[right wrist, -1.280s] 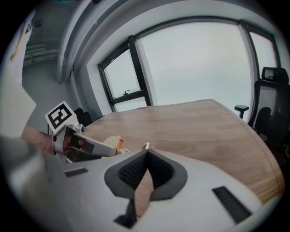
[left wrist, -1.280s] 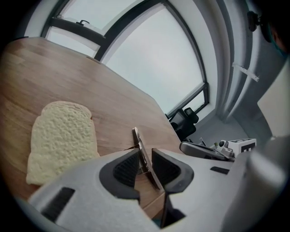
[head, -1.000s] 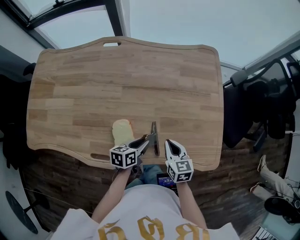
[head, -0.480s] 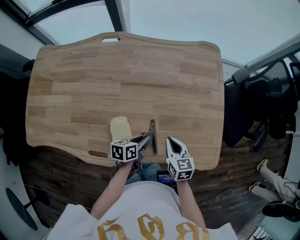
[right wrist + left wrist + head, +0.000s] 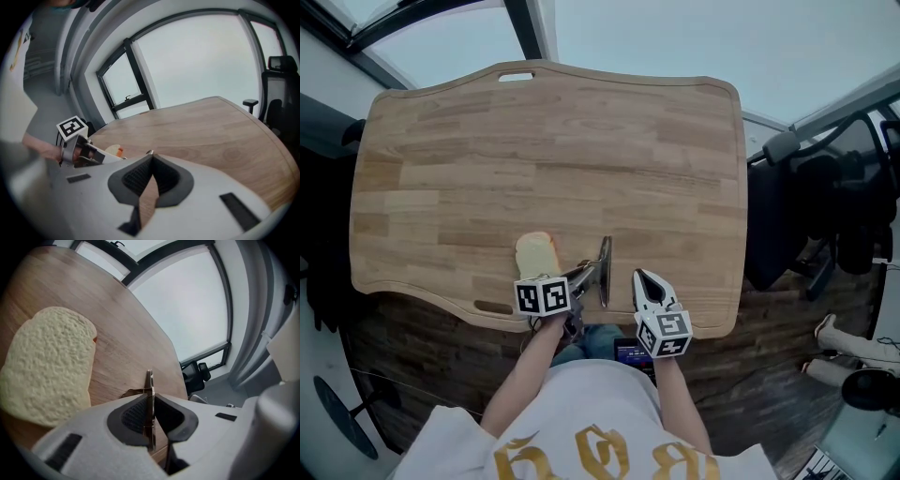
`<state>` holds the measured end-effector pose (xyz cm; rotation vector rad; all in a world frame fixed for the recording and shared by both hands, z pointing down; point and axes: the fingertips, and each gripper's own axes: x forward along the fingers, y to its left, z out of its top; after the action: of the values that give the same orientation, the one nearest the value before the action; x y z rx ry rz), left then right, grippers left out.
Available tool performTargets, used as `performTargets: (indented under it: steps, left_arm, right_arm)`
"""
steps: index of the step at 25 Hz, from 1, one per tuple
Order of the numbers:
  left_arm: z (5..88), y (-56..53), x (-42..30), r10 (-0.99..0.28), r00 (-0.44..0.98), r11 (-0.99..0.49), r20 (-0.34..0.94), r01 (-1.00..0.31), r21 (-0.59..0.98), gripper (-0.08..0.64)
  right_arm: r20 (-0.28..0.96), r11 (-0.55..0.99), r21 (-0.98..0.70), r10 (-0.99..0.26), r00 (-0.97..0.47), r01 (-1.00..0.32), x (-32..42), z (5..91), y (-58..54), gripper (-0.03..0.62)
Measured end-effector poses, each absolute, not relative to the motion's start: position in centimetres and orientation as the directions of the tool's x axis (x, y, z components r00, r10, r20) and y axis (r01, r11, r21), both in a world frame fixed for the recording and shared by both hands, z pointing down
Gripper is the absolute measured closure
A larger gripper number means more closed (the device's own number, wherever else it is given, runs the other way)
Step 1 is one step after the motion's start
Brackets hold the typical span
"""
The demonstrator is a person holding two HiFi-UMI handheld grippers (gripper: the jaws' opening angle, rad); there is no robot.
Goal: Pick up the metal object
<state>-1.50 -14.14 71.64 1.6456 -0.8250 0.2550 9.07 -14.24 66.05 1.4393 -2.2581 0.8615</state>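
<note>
Starting at the left, the bread slice [image 5: 533, 253] lies flat on the worktop [image 5: 553, 141] near its front edge. In the head view its near end is now partly covered by the marker cube of the left gripper [image 5: 589, 276], which a second ago sat clear of it. That gripper's jaws are pressed together on the metal object [image 5: 605, 261], a thin flat strip seen edge-on between them in the left gripper view. The strip has shifted a little with the gripper, so the grasp looks made and the lift seems to be just starting. Whether it is clear of the wood I cannot tell. Just beside it, the right gripper [image 5: 639, 279] has its jaws together on nothing.
</note>
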Motion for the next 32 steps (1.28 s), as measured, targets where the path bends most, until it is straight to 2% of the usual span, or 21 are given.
performTargets:
  steps: [12, 19, 32]
  left_arm:
    - [70.5, -14.8, -1.6, -0.405, 0.732, 0.003, 0.547, -0.597, 0.802, 0.518]
    - [69.7, -15.6, -2.5, -0.479, 0.729, 0.045, 0.489, -0.536, 0.843, 0.52]
    - [66.6, -15.9, -3.8, -0.538, 0.732, 0.0, 0.418, -0.496, 0.868, 0.52]
  right_arm:
    - [0.55, 0.312, -0.312, -0.711, -0.438, -0.897, 9.4, 64.9, -14.5, 0.581]
    - [0.552, 0.316, -0.278, -0.72, -0.42, -0.907, 9.9, 64.2, -14.2, 0.581]
    - [0.514, 0.31, -0.186, -0.778, -0.361, -0.932, 10.0, 61.9, -14.4, 0.581]
